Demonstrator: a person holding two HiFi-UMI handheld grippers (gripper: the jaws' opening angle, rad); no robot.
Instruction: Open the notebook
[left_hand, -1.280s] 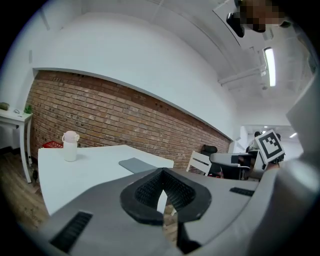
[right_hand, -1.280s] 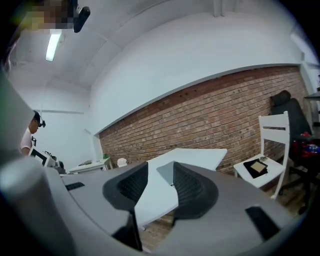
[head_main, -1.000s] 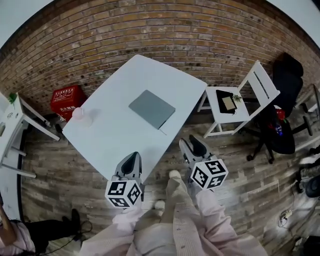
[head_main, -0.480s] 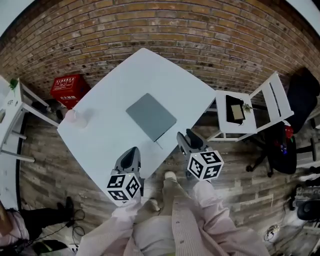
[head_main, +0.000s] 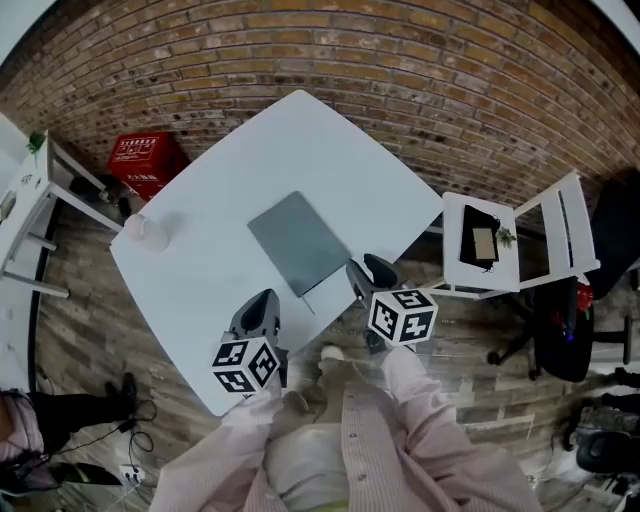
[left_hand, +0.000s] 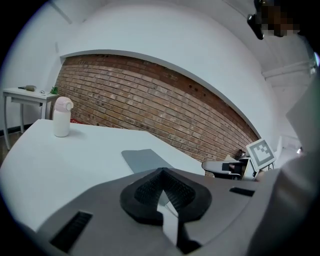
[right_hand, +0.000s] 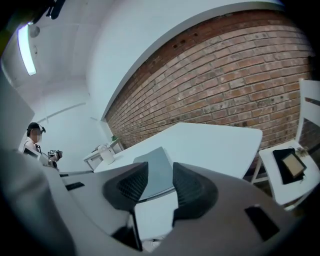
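The grey notebook (head_main: 298, 243) lies closed and flat in the middle of the white table (head_main: 210, 230). It also shows in the left gripper view (left_hand: 142, 159) and the right gripper view (right_hand: 156, 160). My left gripper (head_main: 259, 308) hovers over the table's near part, short of the notebook, with its jaws shut on nothing (left_hand: 160, 172). My right gripper (head_main: 366, 275) hangs at the table's near edge, close to the notebook's near right corner. Its jaws stand a little apart and empty (right_hand: 160, 174).
A white bottle (head_main: 135, 228) stands at the table's left corner. A white chair (head_main: 500, 245) holding a dark object is to the right, with a black office chair (head_main: 565, 330) beyond it. A red crate (head_main: 140, 160) and a side table (head_main: 25, 200) are at left. A person (head_main: 30, 440) is at lower left.
The view has closed in on the table. Both grippers have moved forward toward the notebook; the right one now reaches the table's edge.
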